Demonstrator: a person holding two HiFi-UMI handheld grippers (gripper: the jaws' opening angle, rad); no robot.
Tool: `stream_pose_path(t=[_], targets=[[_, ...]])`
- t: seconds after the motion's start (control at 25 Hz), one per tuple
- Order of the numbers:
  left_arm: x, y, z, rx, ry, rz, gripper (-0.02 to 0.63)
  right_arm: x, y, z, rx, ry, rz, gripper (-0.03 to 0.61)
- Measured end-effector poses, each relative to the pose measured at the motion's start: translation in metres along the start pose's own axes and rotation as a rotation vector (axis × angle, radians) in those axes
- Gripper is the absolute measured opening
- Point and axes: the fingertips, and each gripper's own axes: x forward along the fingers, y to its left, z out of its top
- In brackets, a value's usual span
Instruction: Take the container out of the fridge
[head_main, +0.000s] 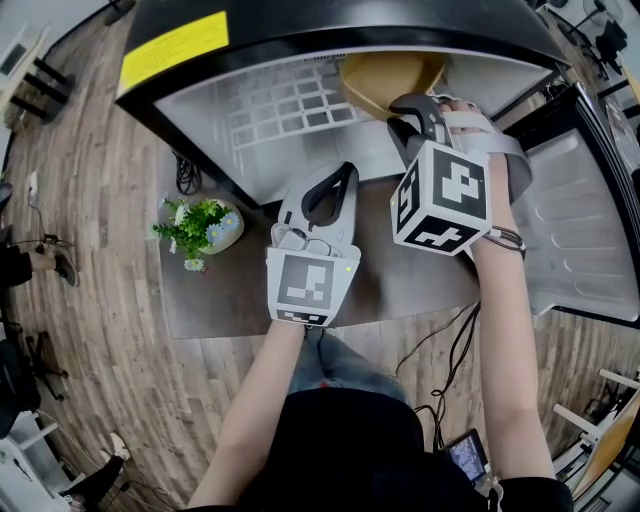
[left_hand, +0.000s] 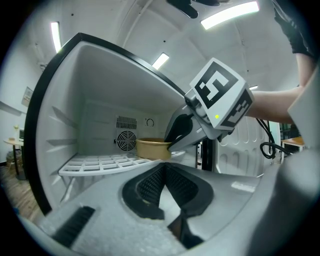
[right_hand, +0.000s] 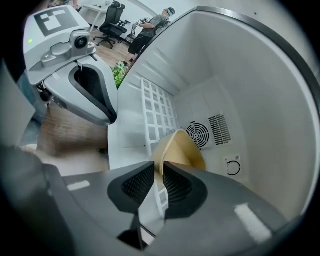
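A tan paper bowl, the container (head_main: 385, 72), stands on the white wire shelf (head_main: 290, 110) inside the open fridge (head_main: 300, 30). My right gripper (head_main: 398, 108) reaches into the fridge at the bowl's near rim. In the right gripper view the container (right_hand: 184, 150) has its rim at the narrow gap of the right gripper (right_hand: 159, 167), with light showing between the pads. My left gripper (head_main: 345, 172) hangs outside the fridge mouth, apart from the bowl. In its own view the left gripper (left_hand: 164, 168) is shut on nothing, and the container (left_hand: 152, 148) sits beyond with the right gripper (left_hand: 172, 145) against it.
The fridge door (head_main: 585, 220) stands swung open on the right. A small potted plant (head_main: 200, 228) sits at the left on a brown mat (head_main: 230, 290). Cables (head_main: 440, 345) trail over the wooden floor. A fan grille (right_hand: 199, 134) is on the fridge's back wall.
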Motion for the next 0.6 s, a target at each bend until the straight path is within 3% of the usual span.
stream_pose_path(t=[0.6], targets=[[-0.006, 0.001, -0.003, -0.005, 0.004, 0.011, 0.005, -0.008, 0.028, 0.012, 0.002, -0.062, 0.098, 0.023]])
